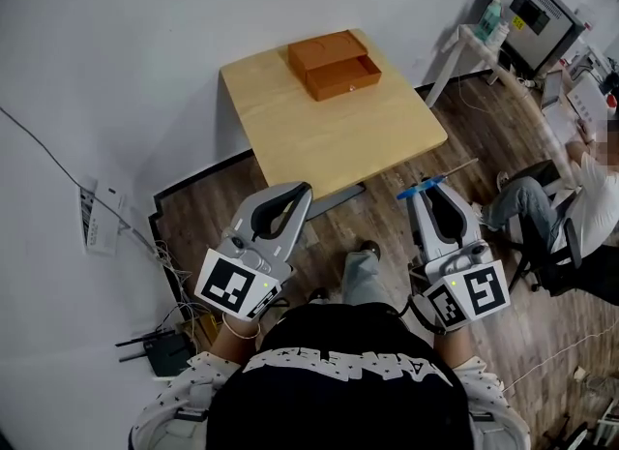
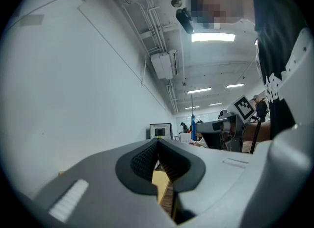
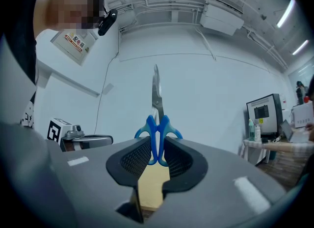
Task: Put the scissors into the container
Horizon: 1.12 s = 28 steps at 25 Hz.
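**Q:** Where are the scissors, and what holds them?

**A:** Your right gripper (image 3: 157,146) pinches the scissors (image 3: 156,119) by the blue handle loops, pads pressed on both sides. Your left gripper (image 2: 158,143) has its fingers pressed together with nothing between them.

**Q:** Which way do the scissors point?

**A:** Their long axis runs from the handles in the pads out to the blade tip, past the fingertips. In the head view the blade slants up and to your right, away from the orange container (image 1: 334,64).

**Q:** Where is the container from the fingers?

**A:** It sits at the far end of the table (image 1: 290,124), ahead and to the left of your right gripper, well apart from it. Your left gripper is slightly nearer, but it carries nothing. Judged from this, carry the right gripper forward and leftward, then bring the blade tip round over the container's open part.
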Each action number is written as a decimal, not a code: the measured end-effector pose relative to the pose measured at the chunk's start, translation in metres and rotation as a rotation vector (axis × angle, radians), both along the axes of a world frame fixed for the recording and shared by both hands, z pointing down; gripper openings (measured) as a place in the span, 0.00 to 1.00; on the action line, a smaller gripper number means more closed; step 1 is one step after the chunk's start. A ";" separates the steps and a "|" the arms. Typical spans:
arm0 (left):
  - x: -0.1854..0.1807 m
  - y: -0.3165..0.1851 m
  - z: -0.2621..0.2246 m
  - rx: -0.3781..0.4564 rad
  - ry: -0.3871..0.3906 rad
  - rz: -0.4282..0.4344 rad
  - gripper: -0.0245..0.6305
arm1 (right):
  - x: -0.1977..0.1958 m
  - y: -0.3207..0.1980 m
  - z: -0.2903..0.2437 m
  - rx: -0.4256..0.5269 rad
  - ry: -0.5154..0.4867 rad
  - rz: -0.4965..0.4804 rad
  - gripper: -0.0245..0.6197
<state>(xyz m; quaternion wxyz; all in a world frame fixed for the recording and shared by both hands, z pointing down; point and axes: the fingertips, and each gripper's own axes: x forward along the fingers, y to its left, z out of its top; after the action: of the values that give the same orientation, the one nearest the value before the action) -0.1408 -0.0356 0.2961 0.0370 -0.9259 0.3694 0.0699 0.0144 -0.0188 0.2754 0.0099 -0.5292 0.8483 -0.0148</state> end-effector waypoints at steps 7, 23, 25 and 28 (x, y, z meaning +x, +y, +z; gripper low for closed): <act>-0.006 -0.021 -0.001 -0.003 -0.014 -0.073 0.04 | -0.004 -0.033 -0.001 0.007 -0.007 -0.067 0.19; 0.046 -0.081 -0.007 -0.002 -0.050 -0.108 0.04 | 0.053 -0.102 0.004 0.000 -0.041 -0.104 0.19; 0.055 -0.089 -0.008 -0.002 -0.056 -0.109 0.04 | 0.061 -0.111 0.004 0.001 -0.048 -0.107 0.19; 0.065 -0.100 -0.010 -0.002 -0.064 -0.112 0.04 | 0.071 -0.125 0.004 -0.002 -0.056 -0.116 0.19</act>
<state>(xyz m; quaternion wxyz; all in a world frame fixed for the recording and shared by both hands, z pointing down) -0.0755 -0.1359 0.2860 0.0519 -0.9057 0.4191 0.0377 0.0849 -0.1433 0.2796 0.0324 -0.4785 0.8769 -0.0311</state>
